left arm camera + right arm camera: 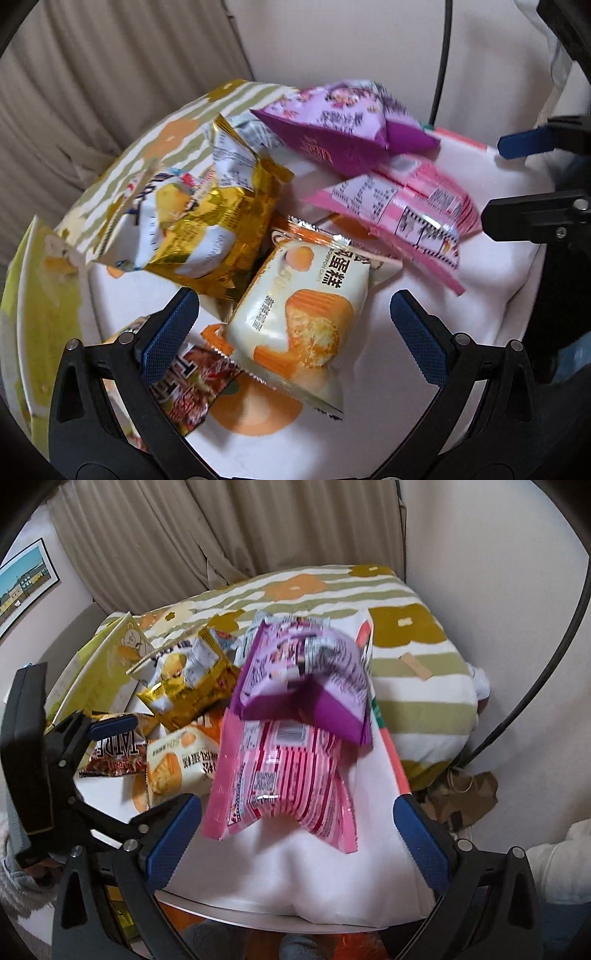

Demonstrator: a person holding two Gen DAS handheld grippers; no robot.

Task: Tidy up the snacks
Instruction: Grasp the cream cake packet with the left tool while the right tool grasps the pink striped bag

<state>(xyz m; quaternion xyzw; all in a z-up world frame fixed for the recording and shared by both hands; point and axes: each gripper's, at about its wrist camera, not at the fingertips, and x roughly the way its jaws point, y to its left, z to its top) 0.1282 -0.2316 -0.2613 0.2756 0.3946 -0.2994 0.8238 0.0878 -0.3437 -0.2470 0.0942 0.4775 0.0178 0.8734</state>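
Several snack packs lie in a heap on a white cloth. My left gripper is open, its fingers either side of a cream cake pack, not touching it. A gold pack, a purple pack, a pink pack and a red-brown pack lie around it. My right gripper is open and empty just in front of the pink pack, with the purple pack lying on the pink pack's far end. The left gripper shows at the left of the right wrist view.
A yellow bear-print box stands at the left of the heap. A flower-patterned cover lies behind the heap, with curtains and a wall beyond. A black cable runs down the right. A paper bag lies on the floor at the right.
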